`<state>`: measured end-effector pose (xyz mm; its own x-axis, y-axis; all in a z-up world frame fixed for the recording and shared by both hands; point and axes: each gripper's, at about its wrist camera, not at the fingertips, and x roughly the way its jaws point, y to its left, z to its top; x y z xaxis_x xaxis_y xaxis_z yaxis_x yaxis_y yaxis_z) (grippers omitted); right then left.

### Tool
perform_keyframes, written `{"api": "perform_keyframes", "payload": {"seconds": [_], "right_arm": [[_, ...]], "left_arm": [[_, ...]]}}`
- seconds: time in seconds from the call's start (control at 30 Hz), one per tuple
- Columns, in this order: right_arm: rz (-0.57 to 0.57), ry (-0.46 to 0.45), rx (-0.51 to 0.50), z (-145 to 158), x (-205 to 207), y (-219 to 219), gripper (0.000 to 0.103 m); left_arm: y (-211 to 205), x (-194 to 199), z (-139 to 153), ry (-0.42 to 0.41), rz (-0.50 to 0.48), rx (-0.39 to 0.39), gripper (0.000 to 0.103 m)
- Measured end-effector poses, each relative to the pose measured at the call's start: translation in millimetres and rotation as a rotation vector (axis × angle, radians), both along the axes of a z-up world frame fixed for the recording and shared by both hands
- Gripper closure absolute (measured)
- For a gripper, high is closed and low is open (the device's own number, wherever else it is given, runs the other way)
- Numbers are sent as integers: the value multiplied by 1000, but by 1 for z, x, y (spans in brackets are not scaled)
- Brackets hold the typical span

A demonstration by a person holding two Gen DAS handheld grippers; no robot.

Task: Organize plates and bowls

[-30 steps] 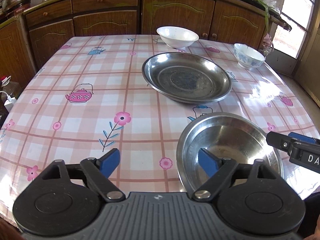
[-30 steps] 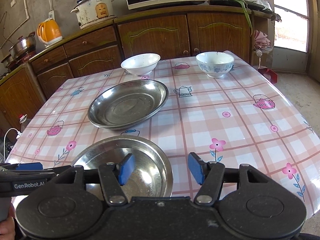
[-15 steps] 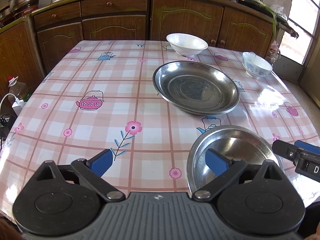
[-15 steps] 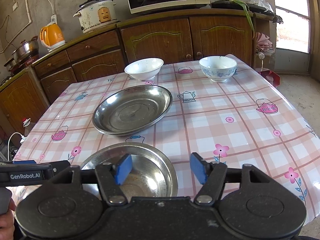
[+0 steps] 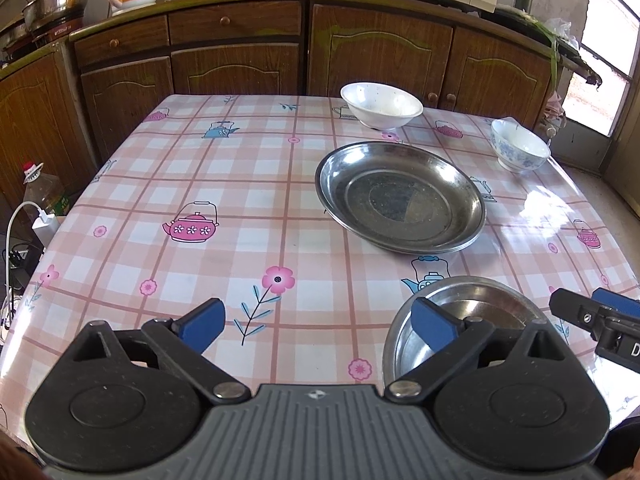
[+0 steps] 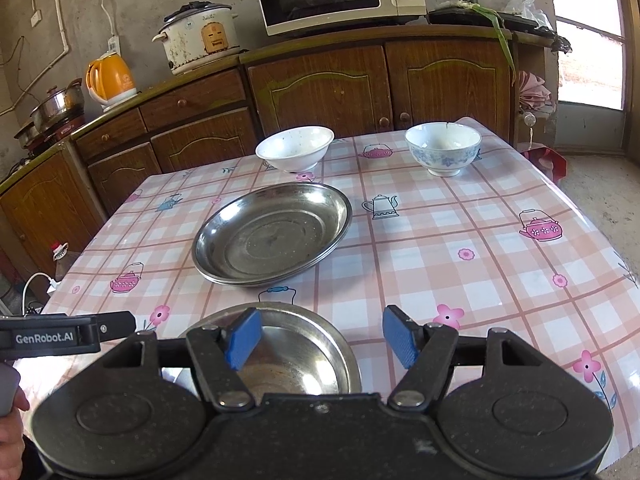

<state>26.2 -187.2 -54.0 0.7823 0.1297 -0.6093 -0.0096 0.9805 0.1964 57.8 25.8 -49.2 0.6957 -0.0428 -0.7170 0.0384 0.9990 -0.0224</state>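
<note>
A small steel bowl point(image 5: 480, 308) point(image 6: 304, 344) rests near the table's front edge. My left gripper point(image 5: 318, 324) is open wide, its right pad above the bowl's left rim and its left pad over bare cloth. My right gripper point(image 6: 322, 336) is open too, with the bowl's right rim under the gap between its pads and neither pad touching it. A stack of large steel plates point(image 5: 400, 196) point(image 6: 272, 232) lies mid-table. Behind it stand a white bowl point(image 5: 380, 104) point(image 6: 294, 148) and a blue-patterned bowl point(image 5: 520, 148) point(image 6: 442, 146).
The checked tablecloth point(image 5: 192, 168) covers the table; its right edge point(image 6: 592, 216) drops to the floor. Wooden cabinets point(image 6: 320, 88) line the far side. A bottle point(image 5: 40, 192) and a charger stand off the left edge. A hand point(image 6: 10, 432) holds the left gripper.
Both grippers' jaws have spread wider. The small steel bowl sits lower in both views and more of the cabinets shows, as if both grippers drew back from it.
</note>
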Motion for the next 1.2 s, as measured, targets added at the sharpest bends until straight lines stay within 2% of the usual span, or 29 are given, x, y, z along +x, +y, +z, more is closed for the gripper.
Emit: {"api": "perform_keyframes", "payload": {"seconds": [0.63, 1.2], "right_arm": [[40, -63, -21, 29, 31, -6, 23], [91, -94, -32, 50, 87, -5, 23]], "left_arm": [[1, 27, 23, -51, -12, 35, 1], [-5, 77, 38, -82, -41, 52, 1]]}}
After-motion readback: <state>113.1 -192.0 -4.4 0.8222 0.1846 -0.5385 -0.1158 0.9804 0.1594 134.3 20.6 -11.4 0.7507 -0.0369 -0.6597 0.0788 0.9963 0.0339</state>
